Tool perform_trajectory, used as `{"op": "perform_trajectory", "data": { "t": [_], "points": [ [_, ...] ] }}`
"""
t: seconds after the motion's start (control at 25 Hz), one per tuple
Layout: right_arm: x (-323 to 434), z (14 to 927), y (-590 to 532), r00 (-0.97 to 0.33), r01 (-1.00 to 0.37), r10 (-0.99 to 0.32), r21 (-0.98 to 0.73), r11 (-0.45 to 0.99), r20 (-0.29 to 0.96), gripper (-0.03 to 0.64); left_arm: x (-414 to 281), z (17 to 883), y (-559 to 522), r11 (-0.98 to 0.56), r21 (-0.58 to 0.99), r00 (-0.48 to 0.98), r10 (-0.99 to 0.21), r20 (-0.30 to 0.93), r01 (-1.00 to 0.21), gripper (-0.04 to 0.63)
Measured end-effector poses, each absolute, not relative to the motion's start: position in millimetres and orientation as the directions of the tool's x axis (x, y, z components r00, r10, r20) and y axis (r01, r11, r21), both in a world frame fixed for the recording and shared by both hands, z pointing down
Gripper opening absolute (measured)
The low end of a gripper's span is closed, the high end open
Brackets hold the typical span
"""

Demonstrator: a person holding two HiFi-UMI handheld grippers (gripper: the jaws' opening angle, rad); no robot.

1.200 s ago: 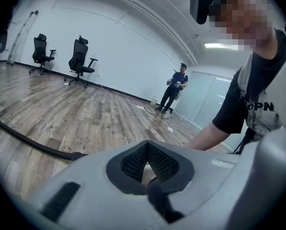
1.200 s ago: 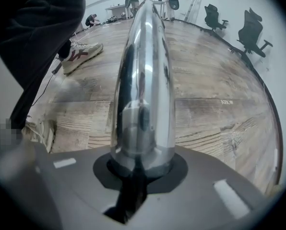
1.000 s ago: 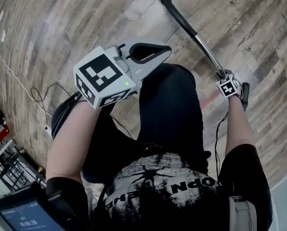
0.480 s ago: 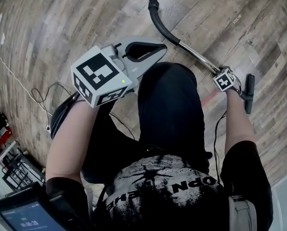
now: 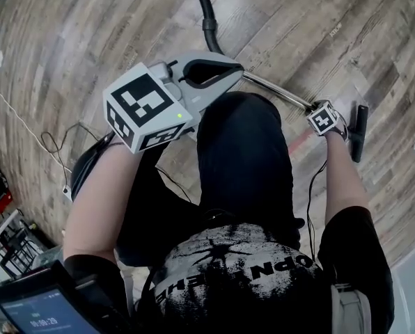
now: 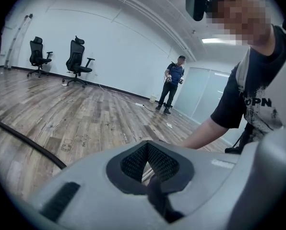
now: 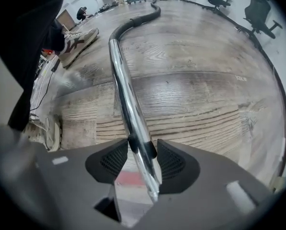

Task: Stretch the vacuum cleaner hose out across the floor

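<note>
Wood-look planks fill my head view, and at the far left a thin white cable trails across them. Next along is my left gripper, raised over the person's dark trouser leg. Its jaws are clenched together and there is nothing between them. In its own view the pads meet, and only floor shows through the small gap behind them.

The black hose comes in at the top edge of the head view and runs down the frame to a collar, then slips behind the left gripper. From there the chrome wand emerges with its long axis slanting from upper left down to lower right. It lies low over the floor and ends at my right gripper. Just to the right of that gripper a black bar lies on the planks.

In the right gripper view a beige sneaker sits on the left. The wand runs straight away from the jaws, leaning slightly left. The hose then takes over, bending right and away toward the far end of the room. The right jaws are closing with the wand between them. The pads stand wide on either side, and I can't see them pressing on the wand.
</note>
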State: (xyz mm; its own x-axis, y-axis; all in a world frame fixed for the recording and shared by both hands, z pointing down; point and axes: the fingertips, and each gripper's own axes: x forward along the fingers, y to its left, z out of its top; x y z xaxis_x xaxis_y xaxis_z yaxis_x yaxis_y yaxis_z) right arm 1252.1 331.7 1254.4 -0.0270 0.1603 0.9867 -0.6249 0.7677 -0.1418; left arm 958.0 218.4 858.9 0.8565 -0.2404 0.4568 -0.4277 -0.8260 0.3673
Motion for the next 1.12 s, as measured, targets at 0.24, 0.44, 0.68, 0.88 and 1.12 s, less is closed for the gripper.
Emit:
{"op": "perform_trajectory", "data": {
  "t": [0.24, 0.44, 0.68, 0.88, 1.12],
  "points": [
    [1238, 1248, 321, -0.131, -0.629, 0.121, -0.176, 0.757, 0.984, 0.17, 956, 864, 223, -0.829, 0.357, 0.848, -0.236, 0.474, -0.431, 0.0],
    [1224, 1234, 303, -0.123, -0.648, 0.094, -0.152, 0.746, 0.988, 0.023, 946, 852, 209, -0.85, 0.337, 0.867, -0.242, 0.435, -0.406, 0.0],
    [1195, 1225, 283, -0.207, -0.689, 0.079, -0.203, 0.696, 0.975, 0.005, 947, 846, 197, -0.872, 0.326, 0.882, -0.213, 0.42, -0.366, 0.0],
    [1150, 1182, 259, -0.287, -0.728, 0.021, -0.233, 0.644, 0.958, 0.005, 934, 843, 171, -0.883, 0.349, 0.898, -0.157, 0.411, -0.314, 0.0],
    [1044, 994, 195, -0.485, -0.721, -0.165, -0.285, 0.632, 0.859, 0.005, 897, 767, 142, -0.859, 0.41, 0.914, -0.144, 0.38, -0.306, 0.0]
  ]
}}
